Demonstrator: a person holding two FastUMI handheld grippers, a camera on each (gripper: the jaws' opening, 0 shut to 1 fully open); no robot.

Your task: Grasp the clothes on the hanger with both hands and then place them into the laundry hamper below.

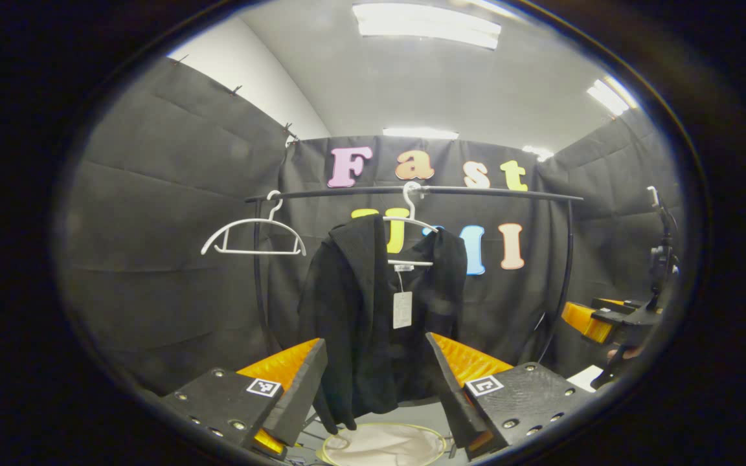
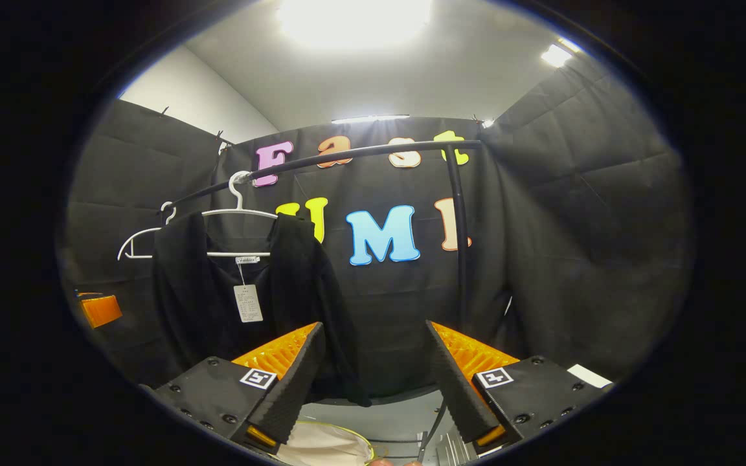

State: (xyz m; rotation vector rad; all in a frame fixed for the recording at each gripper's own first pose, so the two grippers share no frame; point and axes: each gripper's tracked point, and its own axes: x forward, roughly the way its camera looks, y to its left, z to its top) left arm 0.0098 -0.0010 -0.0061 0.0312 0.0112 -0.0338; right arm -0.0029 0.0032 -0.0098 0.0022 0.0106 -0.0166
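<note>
A black garment (image 1: 373, 323) with a white tag hangs on a white hanger (image 1: 410, 220) from the black rail (image 1: 412, 190). My left gripper (image 1: 373, 382) stands open in front of it, fingers either side of its lower part without touching. Below lies the laundry hamper (image 1: 383, 445), a pale bag with a yellow rim. In the right gripper view the garment (image 2: 230, 304) hangs at the left on its hanger (image 2: 237, 210). My right gripper (image 2: 373, 382) is open, off to the garment's right, with the hamper (image 2: 324, 446) beneath. The right gripper (image 1: 609, 320) also appears at the far right of the left gripper view.
An empty white hanger (image 1: 253, 236) hangs left of the garment on the rail. The rack's upright post (image 2: 460, 246) stands just right of my right gripper's line. Black cloth walls close in on all sides. Grey floor (image 2: 399, 414) lies under the rack.
</note>
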